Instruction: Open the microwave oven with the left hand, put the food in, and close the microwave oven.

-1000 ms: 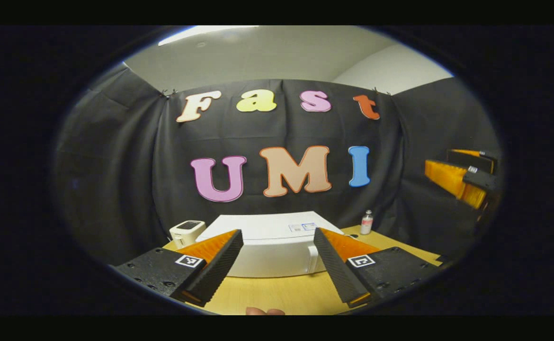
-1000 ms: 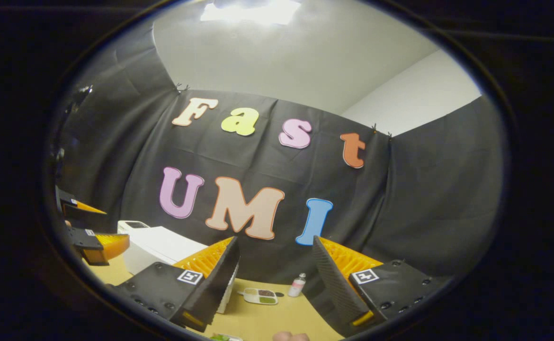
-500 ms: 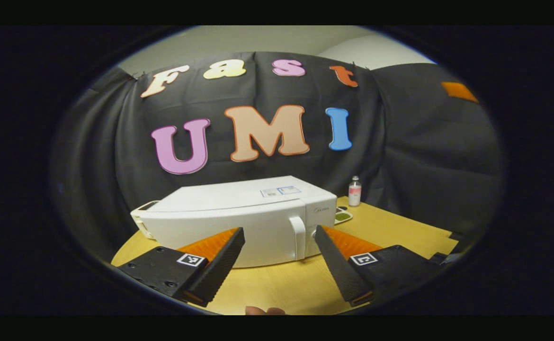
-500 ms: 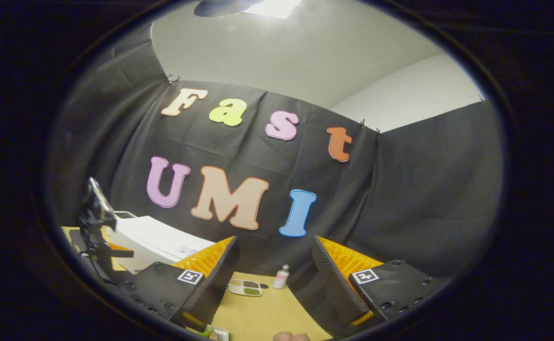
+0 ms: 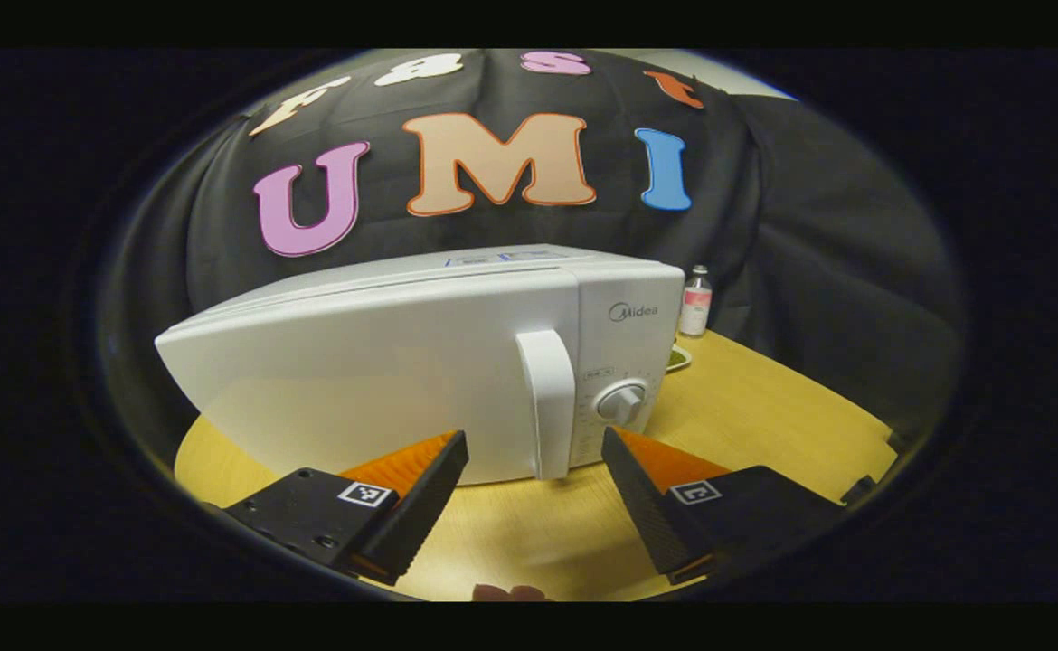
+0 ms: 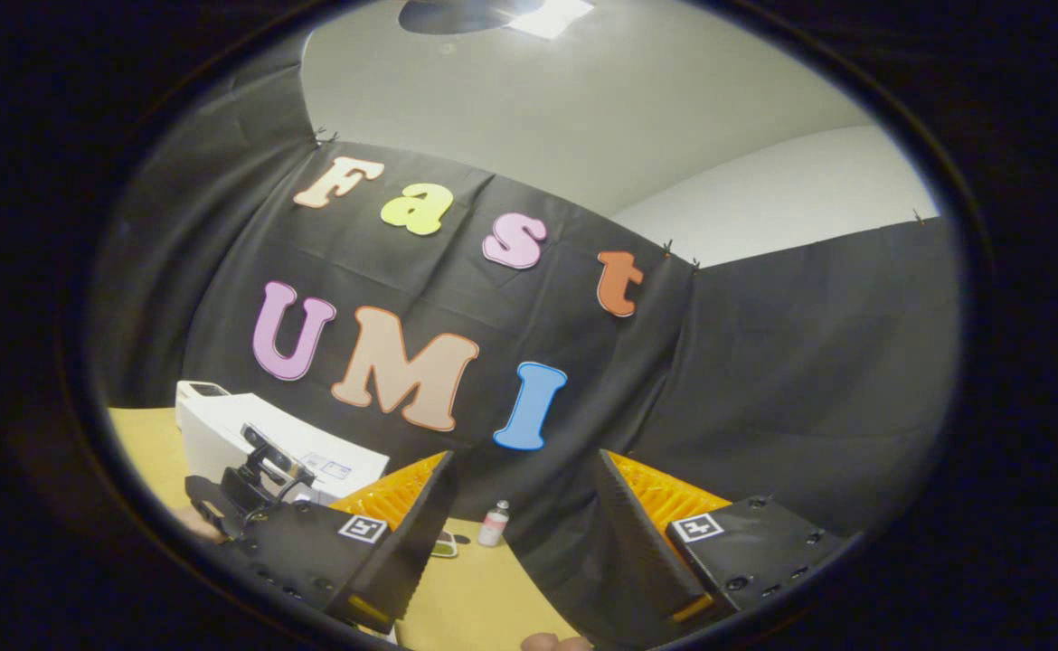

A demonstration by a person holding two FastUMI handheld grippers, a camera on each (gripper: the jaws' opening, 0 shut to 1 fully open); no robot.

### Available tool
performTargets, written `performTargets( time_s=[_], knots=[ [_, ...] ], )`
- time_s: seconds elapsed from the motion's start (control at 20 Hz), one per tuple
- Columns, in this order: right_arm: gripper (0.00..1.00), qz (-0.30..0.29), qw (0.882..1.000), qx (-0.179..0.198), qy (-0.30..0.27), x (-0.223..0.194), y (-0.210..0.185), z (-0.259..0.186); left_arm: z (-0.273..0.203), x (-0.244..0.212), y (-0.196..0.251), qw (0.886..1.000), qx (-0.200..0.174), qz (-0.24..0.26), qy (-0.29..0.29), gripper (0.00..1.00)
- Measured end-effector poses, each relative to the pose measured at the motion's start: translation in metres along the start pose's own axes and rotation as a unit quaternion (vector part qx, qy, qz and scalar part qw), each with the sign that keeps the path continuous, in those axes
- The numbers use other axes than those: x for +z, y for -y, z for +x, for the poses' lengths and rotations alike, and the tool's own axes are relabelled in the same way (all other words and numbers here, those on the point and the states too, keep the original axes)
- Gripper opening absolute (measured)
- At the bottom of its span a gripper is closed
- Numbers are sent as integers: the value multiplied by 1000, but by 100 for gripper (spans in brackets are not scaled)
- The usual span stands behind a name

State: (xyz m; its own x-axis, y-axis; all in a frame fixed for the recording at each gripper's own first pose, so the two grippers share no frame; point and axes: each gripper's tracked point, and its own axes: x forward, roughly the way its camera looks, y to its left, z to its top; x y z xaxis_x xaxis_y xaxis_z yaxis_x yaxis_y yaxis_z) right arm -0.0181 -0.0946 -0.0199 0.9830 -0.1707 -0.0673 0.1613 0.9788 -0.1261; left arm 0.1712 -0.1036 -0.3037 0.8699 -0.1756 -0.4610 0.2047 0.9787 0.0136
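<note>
Left gripper view, left to right: the white microwave oven point(image 5: 402, 362) sits on the wooden table point(image 5: 764, 425), door closed. Its upright door handle point(image 5: 547, 402) stands just ahead of my left gripper point(image 5: 533, 493), lined up with the gap between the fingers but not touched. Jaws spread wide, nothing held. Right of the handle is the dial point(image 5: 621, 402). Past the oven's right corner I see the edge of a food tray point(image 5: 678, 359) on the table, and a small bottle point(image 5: 696, 303) behind it near the cloth wall.

Right gripper view, left to right: the oven point(image 6: 258, 438) sits low at left, with part of the other gripper rig point(image 6: 253, 479) in front of it. My right gripper point(image 6: 520, 542) is raised, jaws wide apart, empty. Between the fingers, farther off, a sliver of the tray point(image 6: 445, 545) and the bottle point(image 6: 493, 525) stand on the table point(image 6: 484, 597).
</note>
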Motion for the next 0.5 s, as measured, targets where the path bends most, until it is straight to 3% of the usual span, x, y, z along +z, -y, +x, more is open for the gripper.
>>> performTargets(
  time_s=[0.25, 0.4, 0.45, 0.5],
  knots=[
    [96, 1, 1000, 6, -15, -12, 2, 0, 9, -1, 4, 1000, 2, 8, 5, 95],
    [97, 3, 1000, 13, -9, -10, 3, 3, 15, 8, 6, 1000, 13, 11, 16, 90],
    [97, 3, 1000, 14, -7, -9, 3, 5, 16, 10, 3, 999, 23, 18, 17, 86],
    [97, 5, 1000, 16, -6, -8, 3, 7, 16, 14, 3, 999, 18, 25, 25, 69]
  ],
)
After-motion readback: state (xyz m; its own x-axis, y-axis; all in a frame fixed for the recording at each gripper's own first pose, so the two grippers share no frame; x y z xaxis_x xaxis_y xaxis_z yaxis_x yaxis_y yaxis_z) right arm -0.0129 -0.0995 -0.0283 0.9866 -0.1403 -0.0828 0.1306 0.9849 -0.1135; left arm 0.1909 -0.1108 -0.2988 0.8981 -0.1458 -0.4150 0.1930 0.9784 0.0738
